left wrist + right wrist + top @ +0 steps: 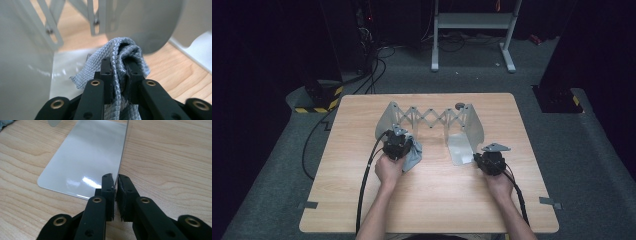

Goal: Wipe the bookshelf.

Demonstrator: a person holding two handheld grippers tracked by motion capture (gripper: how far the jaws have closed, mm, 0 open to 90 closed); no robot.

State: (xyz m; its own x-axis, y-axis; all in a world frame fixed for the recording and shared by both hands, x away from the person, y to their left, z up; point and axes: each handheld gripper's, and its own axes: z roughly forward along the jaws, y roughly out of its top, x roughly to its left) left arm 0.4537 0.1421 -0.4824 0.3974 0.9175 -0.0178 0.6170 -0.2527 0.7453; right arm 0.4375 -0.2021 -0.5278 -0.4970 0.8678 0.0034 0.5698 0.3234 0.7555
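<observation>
On the worktop [427, 200] stands an expanding metal rack [432, 120]: two grey end plates joined at the back by a scissor lattice, each plate with a flat foot lying on the wood. The left hand-held gripper [404, 145] sits at the left end plate, pinching a bunched grey cloth [412, 156]. In the left gripper view the cloth [120, 65] is squeezed between the black jaws and bulges out ahead of them, just beside the left foot [65, 67] and the upright plate. The right hand-held gripper [477, 159] is pressed together on the thin upright edge of the right end plate, where it meets the right foot [459, 150]; the right gripper view shows the jaws [115, 187] nipping that edge, with the glossy foot [85, 162] spread out beside them.

The cloth is soft, light and textured, so it should hold well in a firm pinch on a gathered fold, but loose corners will drag and flop. The rack looks stiff yet light and smooth, likely to slide or fold along its lattice when wiped. A steady hold on the plate's edge seems the sensible place to brace it, though thin glossy metal could slip from the pads.
</observation>
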